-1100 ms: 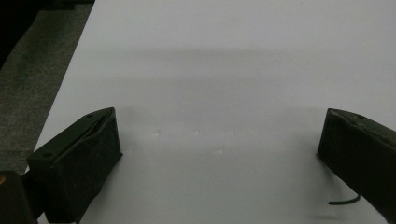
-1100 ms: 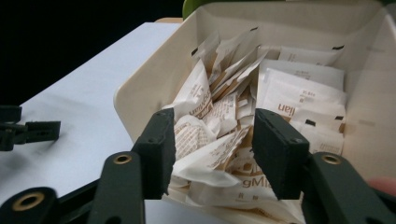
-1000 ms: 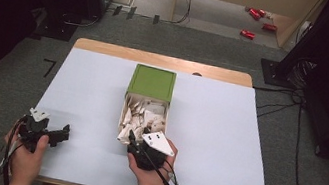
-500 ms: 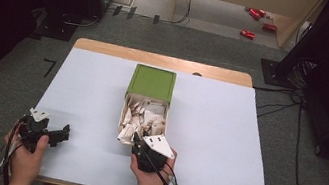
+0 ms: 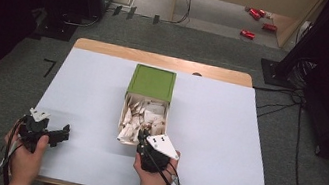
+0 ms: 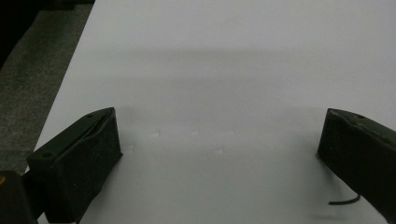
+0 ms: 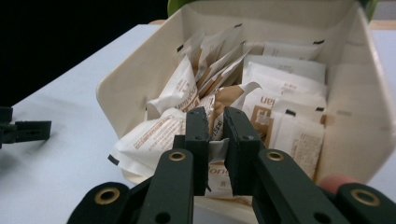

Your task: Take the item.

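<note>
A cream drawer [image 5: 124, 113] pulled out of a green box [image 5: 152, 81] holds several white and brown sachets [image 5: 147, 116]. My right gripper [image 5: 143, 137] sits at the drawer's near end. In the right gripper view its jaws [image 7: 215, 122] have just been closing and now pinch the edge of a sachet [image 7: 218, 175] that hangs over the near rim of the drawer [image 7: 359, 93]. My left gripper [image 5: 63, 133] rests low at the table's front left. Its jaws [image 6: 219, 140] stand wide open over bare white table [image 6: 233, 56].
The white table top [image 5: 226, 133] has free room left and right of the box. A wooden strip [image 5: 109, 49] runs along the far edge. Cables [image 5: 281, 107] and dark stands lie on the carpet beyond the right side. The left gripper [image 7: 23, 130] lies far off in the right gripper view.
The right gripper's jaws have come together at the drawer's near end. Both hands have stayed where they were.
</note>
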A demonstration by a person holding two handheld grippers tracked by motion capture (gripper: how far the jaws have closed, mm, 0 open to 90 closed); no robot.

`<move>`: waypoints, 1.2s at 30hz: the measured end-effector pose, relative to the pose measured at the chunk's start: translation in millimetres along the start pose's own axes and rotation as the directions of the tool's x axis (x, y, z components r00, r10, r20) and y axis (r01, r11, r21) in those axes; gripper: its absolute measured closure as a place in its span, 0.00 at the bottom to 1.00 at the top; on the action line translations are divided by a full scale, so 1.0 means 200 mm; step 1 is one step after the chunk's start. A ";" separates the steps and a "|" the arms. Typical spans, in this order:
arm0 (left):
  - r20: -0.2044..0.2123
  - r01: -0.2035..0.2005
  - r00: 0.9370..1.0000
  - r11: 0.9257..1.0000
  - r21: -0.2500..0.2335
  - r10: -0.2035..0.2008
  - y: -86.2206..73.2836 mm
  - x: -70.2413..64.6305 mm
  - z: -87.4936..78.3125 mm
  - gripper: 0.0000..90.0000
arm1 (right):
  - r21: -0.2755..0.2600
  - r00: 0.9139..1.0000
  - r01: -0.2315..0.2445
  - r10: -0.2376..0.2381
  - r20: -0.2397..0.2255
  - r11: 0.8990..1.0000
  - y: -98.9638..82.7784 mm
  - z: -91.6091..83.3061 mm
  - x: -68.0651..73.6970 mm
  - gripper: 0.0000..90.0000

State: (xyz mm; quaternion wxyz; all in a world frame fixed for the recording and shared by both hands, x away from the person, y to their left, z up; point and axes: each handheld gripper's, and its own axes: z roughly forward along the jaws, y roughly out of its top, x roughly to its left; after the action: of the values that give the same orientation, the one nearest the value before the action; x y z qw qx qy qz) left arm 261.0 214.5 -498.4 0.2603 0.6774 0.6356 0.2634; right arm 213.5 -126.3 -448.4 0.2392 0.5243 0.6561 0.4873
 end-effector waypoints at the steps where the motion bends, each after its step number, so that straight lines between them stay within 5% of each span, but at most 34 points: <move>1: 0.000 0.000 1.000 1.000 0.000 0.000 0.00 0.00 0.00 0.00 | -0.008 1.000 0.003 -0.003 0.003 1.000 0.01 -0.01 -0.01 0.91; 36: 0.000 -0.001 1.000 1.000 0.000 0.001 0.00 0.00 0.00 0.00 | -0.106 0.998 -0.008 0.015 0.068 0.994 0.14 -0.14 -0.13 0.90</move>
State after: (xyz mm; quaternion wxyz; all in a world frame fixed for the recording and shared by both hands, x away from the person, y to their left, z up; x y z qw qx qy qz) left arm 261.0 214.5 -498.4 0.2601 0.6776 0.6354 0.2637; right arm 212.3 -161.6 -416.2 0.2864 0.5312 0.6175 0.5045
